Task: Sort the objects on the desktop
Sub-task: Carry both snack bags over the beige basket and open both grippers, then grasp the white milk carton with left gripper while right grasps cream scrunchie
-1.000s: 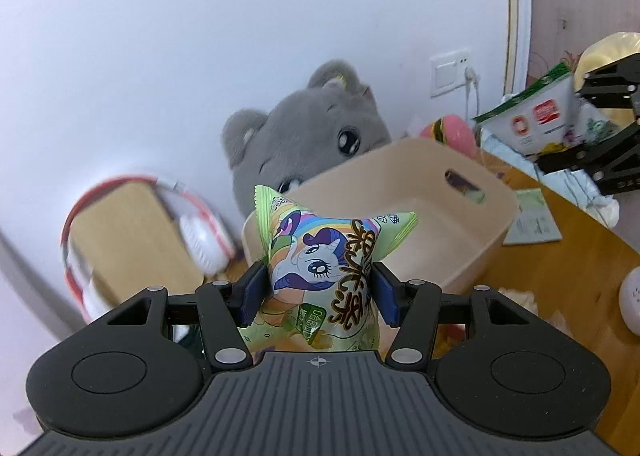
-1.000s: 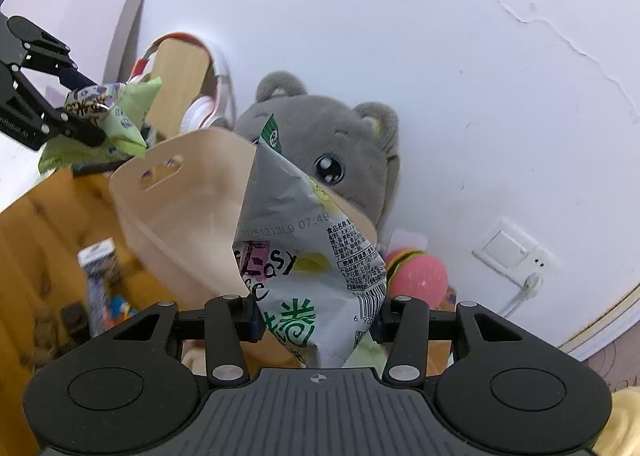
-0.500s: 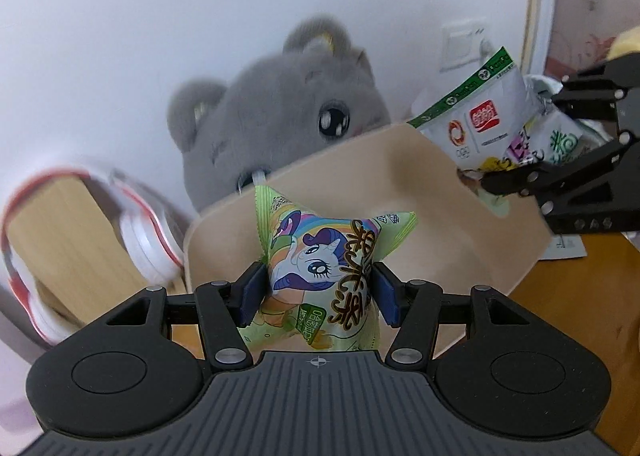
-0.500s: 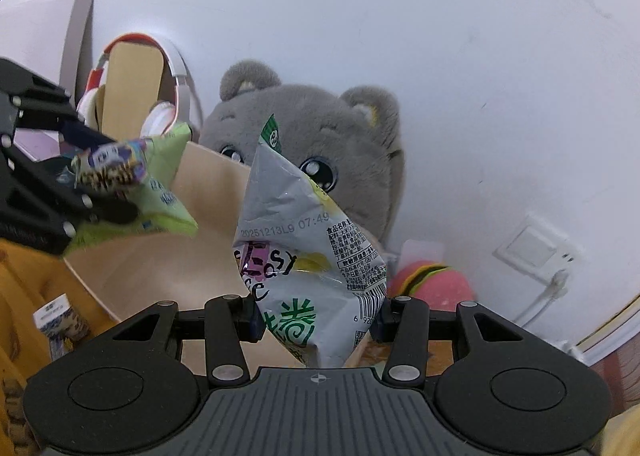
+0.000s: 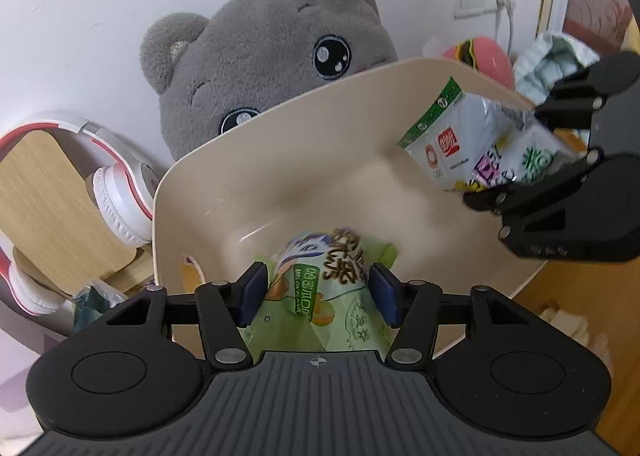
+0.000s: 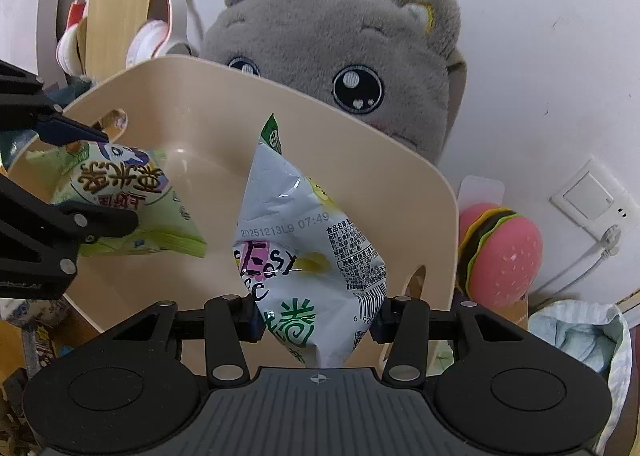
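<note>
1. A grey plush toy (image 6: 340,67) sits against the wall behind the bin.
2. The beige plastic bin (image 6: 224,95) has cut-out handles; both snack bags hang over its opening.
3. The right gripper (image 6: 318,320) is closed on a silver-white snack bag (image 6: 304,240), printed "20251213L9 07:49" and green Chinese characters, with a barcode.
4. The left gripper (image 5: 318,294) pinches a green snack bag (image 5: 320,288) between its blue pads; it shows a cartoon pony and brown Chinese characters.
5. Red-and-white headphones (image 5: 116,191) hang on a wooden stand at the left.
6. A pink burger toy (image 6: 500,256) lies right of the bin.
</note>
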